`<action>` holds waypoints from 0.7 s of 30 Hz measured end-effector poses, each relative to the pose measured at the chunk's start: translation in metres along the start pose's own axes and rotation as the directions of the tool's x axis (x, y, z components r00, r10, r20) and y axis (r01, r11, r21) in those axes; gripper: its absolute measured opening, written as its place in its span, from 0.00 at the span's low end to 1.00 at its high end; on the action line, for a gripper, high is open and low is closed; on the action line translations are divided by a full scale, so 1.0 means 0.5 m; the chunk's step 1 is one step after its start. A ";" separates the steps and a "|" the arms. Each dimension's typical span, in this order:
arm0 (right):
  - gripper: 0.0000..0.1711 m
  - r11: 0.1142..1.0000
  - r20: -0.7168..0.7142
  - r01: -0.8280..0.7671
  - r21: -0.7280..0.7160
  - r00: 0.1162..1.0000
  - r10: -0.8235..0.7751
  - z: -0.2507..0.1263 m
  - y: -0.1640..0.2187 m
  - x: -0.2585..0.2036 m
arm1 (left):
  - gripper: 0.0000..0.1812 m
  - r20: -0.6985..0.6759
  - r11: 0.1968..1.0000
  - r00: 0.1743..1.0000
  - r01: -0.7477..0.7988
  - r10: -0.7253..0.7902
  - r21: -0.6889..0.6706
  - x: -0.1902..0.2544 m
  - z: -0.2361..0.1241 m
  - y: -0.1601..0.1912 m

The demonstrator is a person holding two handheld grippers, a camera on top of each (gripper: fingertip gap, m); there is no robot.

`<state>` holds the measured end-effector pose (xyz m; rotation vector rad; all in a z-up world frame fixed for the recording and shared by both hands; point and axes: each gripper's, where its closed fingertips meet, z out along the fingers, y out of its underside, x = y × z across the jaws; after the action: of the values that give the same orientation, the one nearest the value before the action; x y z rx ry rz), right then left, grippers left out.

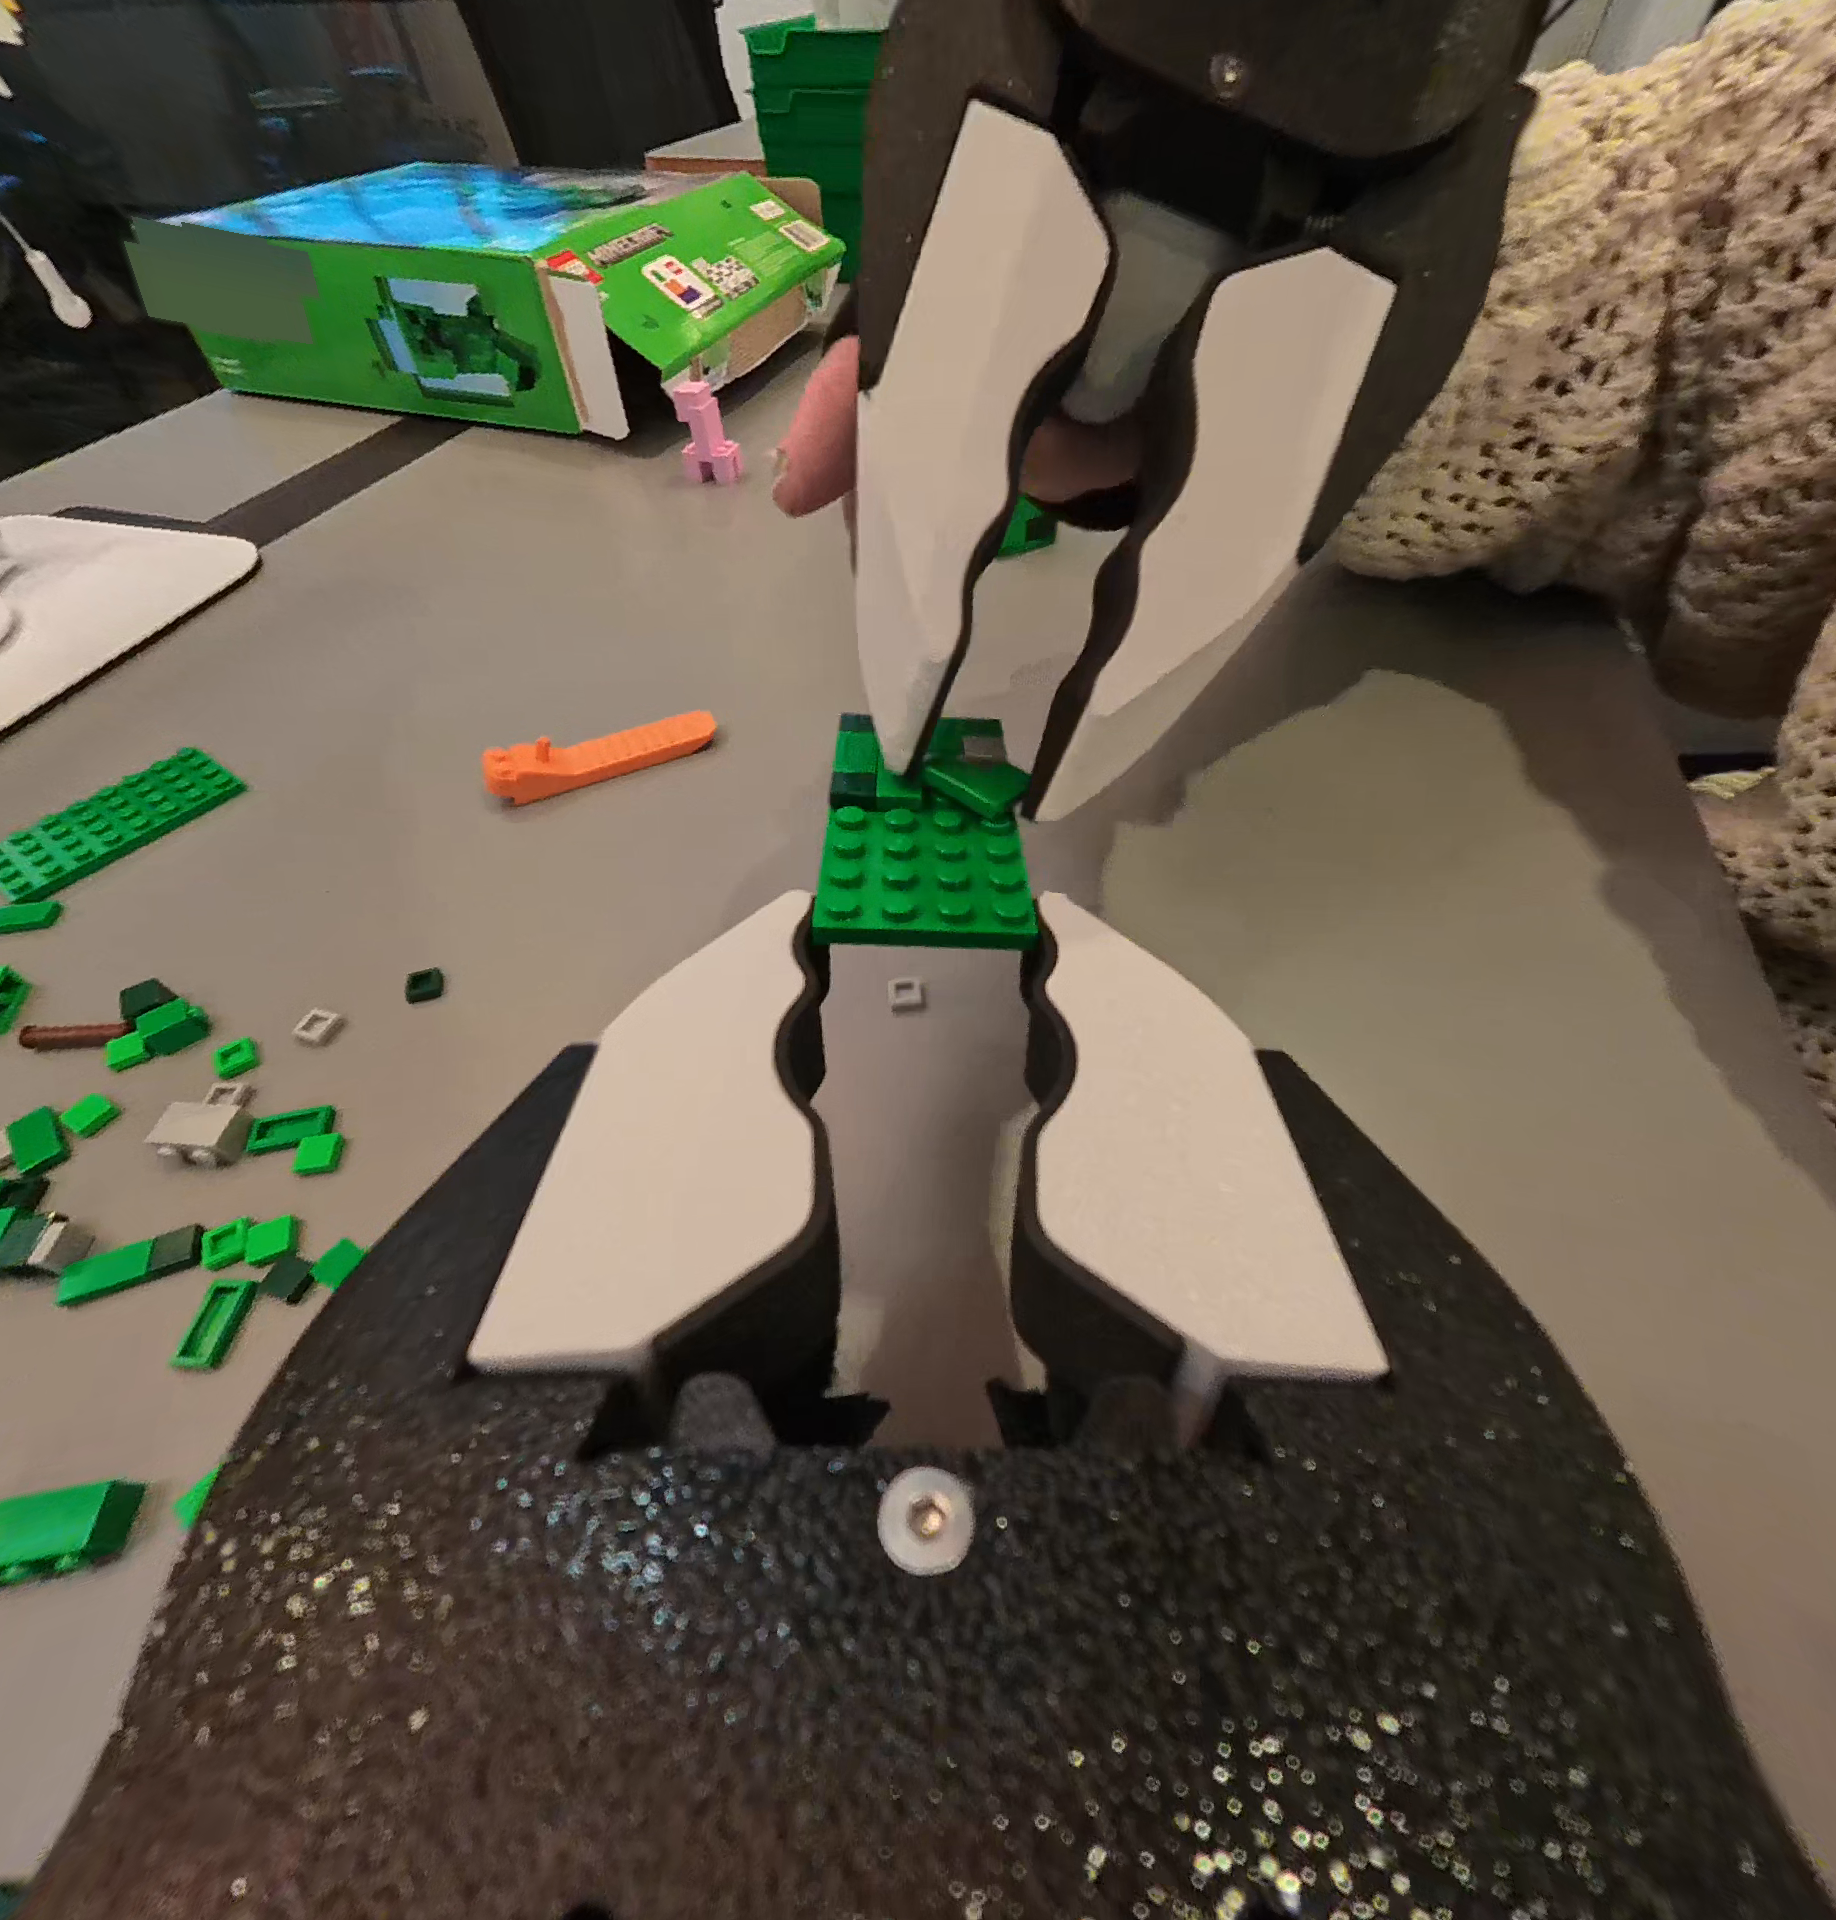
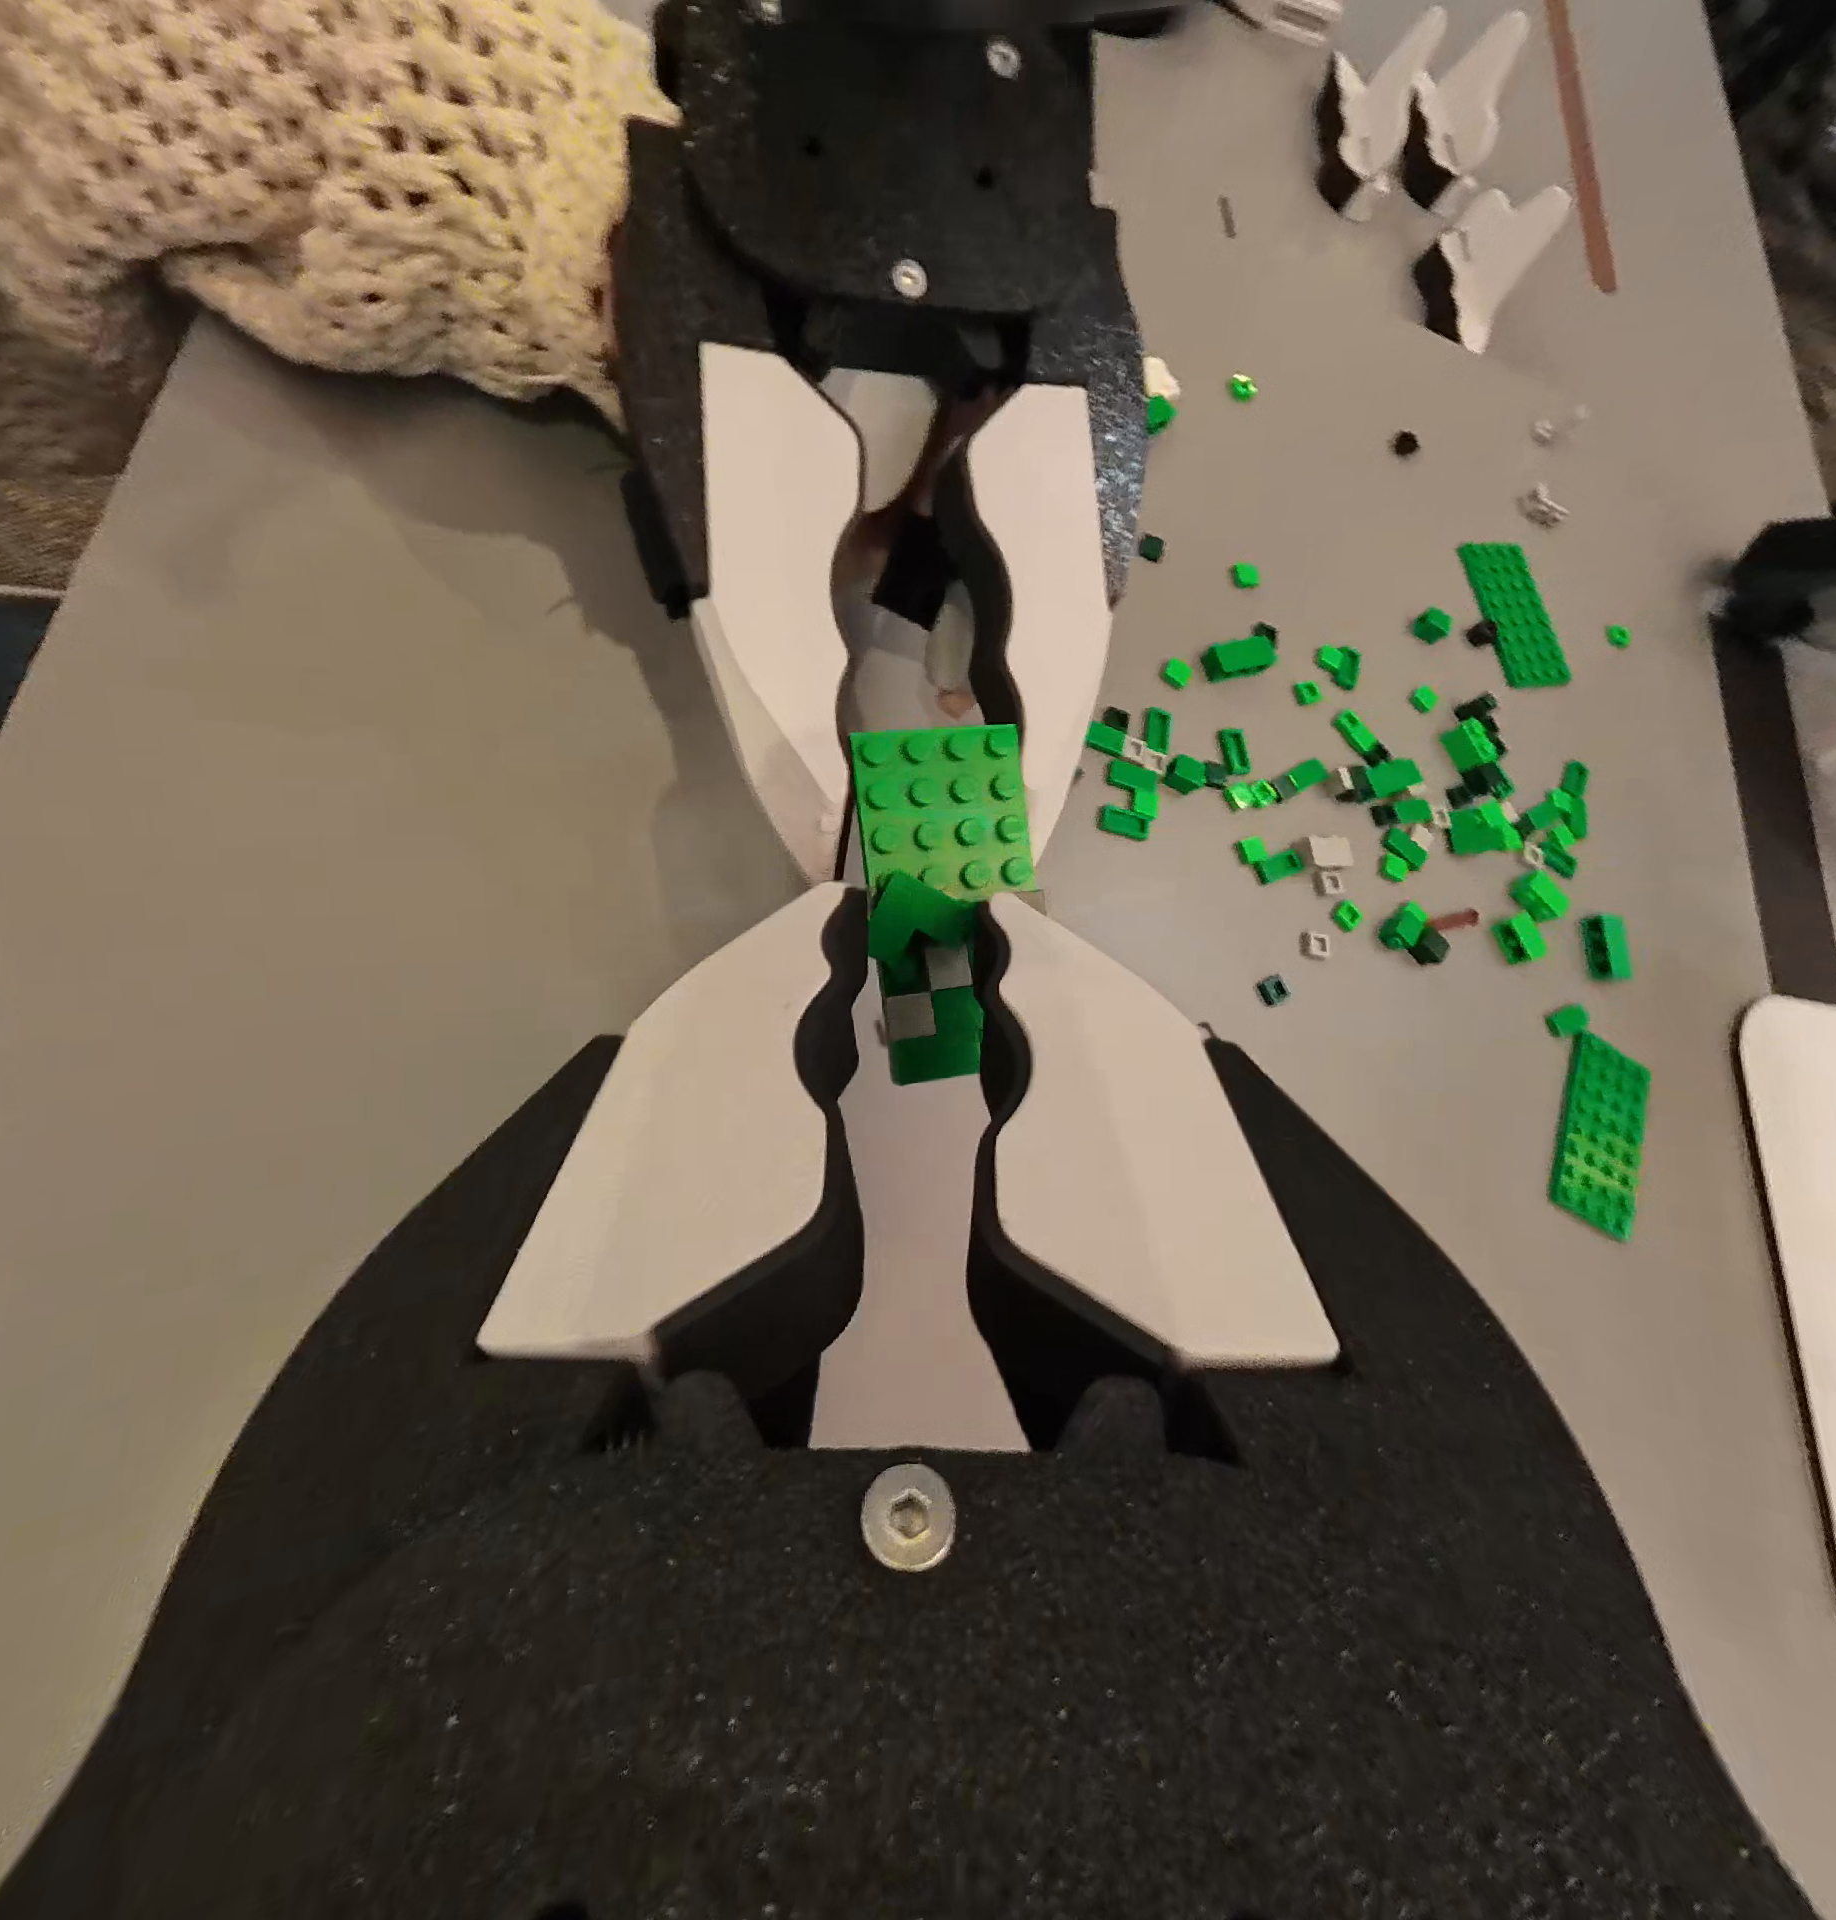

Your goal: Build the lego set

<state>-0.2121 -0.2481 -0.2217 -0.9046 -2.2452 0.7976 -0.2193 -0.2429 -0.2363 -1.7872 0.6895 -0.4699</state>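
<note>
Left tongs [image 1: 924,925] clamped, right tongs [image 2: 919,914] parted

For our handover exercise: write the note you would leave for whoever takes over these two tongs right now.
Left tongs: shut on the green plate, holding its near edge above the grey table.
Right tongs: tips straddle the small tile, which lies tilted at the plate's far end, not pressed down; grip unclear.
Done: a few green, dark and grey bricks sit on the far end.
Left: seat the tile, then go on with the loose pieces and the long plates. The orange separator lies nearby.
</note>
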 end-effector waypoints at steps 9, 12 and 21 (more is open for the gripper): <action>0.11 0.990 0.124 0.139 -0.019 0.983 -0.135 -0.019 -0.005 -0.024 | 0.19 -0.081 0.999 0.997 -0.003 0.007 0.040 0.026 0.000 -0.011; 0.11 0.984 0.149 0.176 -0.020 0.974 -0.172 -0.021 -0.007 -0.030 | 0.19 -0.104 0.999 0.995 -0.006 0.010 0.041 0.034 0.001 -0.011; 0.12 0.972 0.204 0.236 -0.020 0.952 -0.227 -0.028 -0.010 -0.041 | 0.19 -0.141 0.999 0.990 -0.011 0.017 0.045 0.047 0.002 -0.012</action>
<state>-0.1922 -0.2620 -0.2152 -0.5853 -2.4961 0.7609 -0.1996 -0.2566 -0.2314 -1.7187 0.7841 -0.6022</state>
